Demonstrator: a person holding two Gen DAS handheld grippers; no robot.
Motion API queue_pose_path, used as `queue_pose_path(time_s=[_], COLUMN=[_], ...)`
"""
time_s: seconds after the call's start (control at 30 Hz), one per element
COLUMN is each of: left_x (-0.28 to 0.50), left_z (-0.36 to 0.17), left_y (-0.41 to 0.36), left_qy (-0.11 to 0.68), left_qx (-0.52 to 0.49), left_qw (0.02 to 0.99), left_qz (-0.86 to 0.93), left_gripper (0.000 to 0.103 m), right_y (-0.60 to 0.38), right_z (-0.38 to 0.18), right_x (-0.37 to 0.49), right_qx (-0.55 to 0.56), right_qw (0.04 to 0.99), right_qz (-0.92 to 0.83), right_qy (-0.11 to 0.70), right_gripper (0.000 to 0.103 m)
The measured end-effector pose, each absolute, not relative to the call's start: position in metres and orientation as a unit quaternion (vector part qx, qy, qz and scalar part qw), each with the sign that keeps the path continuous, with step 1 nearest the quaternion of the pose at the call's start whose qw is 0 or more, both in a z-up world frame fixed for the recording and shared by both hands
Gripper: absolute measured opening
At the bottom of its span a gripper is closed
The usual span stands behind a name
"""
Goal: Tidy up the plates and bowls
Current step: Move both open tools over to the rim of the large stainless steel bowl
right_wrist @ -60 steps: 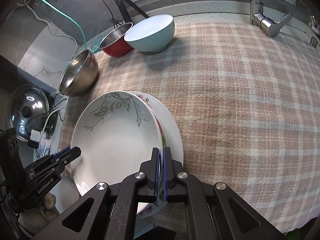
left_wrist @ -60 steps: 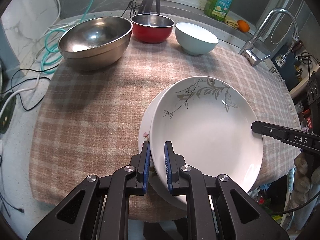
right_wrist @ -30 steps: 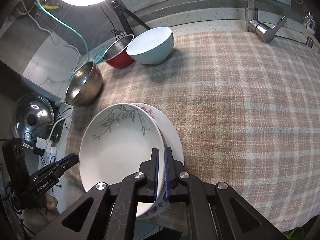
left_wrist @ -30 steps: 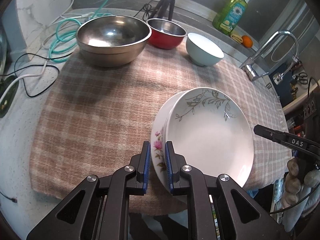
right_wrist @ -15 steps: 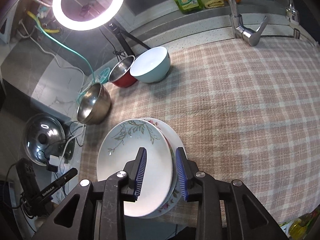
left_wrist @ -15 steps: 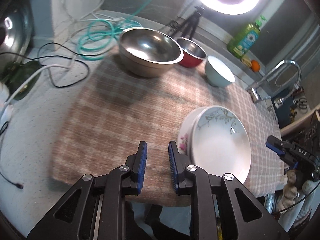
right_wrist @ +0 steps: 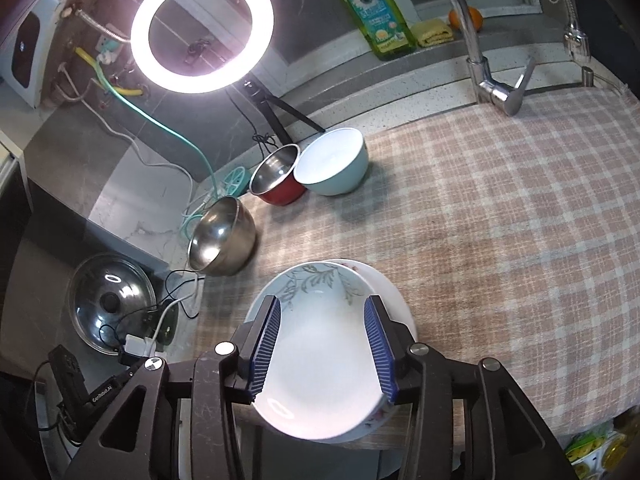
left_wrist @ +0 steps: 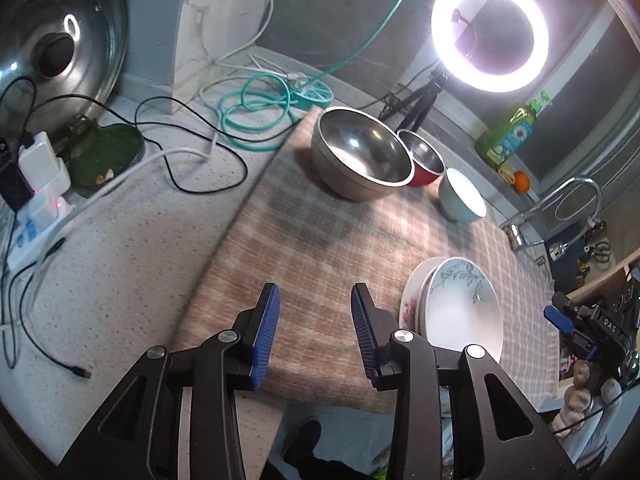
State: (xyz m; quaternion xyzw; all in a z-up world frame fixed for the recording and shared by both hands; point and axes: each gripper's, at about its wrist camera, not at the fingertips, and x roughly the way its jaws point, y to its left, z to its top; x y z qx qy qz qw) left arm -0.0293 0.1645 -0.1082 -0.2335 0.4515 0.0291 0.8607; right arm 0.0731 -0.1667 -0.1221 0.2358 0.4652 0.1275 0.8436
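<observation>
A white plate with a grey leaf print (right_wrist: 320, 356) lies on a floral-rimmed plate (right_wrist: 394, 296) at the front edge of the checked cloth (right_wrist: 500, 240). My right gripper (right_wrist: 322, 311) hovers above this stack. Its jaws are opening and the pads touch nothing. My left gripper (left_wrist: 316, 320) is left of the stack (left_wrist: 460, 312), over bare cloth, its jaws opening with nothing between them. At the back stand a steel bowl (left_wrist: 360, 160), a red bowl (left_wrist: 426, 160) and a pale blue bowl (left_wrist: 462, 196).
A ring light (right_wrist: 202, 26) on a tripod stands behind the bowls. Cables, a power strip (left_wrist: 36, 184) and a glass pot lid (left_wrist: 60, 44) crowd the counter to the left. A faucet (right_wrist: 494, 88) and a soap bottle (right_wrist: 374, 12) are at the back right.
Both grippers let go of the plate rims and opened. The left one drew back and away to the left; the right one rose above the stack. The plates now lie stacked.
</observation>
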Motion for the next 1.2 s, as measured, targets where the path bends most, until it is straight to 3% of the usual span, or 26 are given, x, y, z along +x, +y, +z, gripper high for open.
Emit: queue_pose_path(time_s=[0.77, 1.2], left_x=[0.07, 0.151], left_z=[-0.092, -0.12], left_y=[0.201, 0.203], left_qy=[0.419, 0.472], left_qx=[-0.213, -0.172], left_qw=[0.882, 0.864], left_qz=[-0.013, -0.032], left_gripper=[0.035, 0.035], right_y=[-0.019, 0.002], right_z=[-0.1, -0.146], right_x=[0.166, 0.233], right_qx=[0.158, 0.16], right_qw=[0.837, 0.81], right_qz=[0.187, 0.146], right_qy=[0.489, 0.545], right_gripper=[0.04, 0.039])
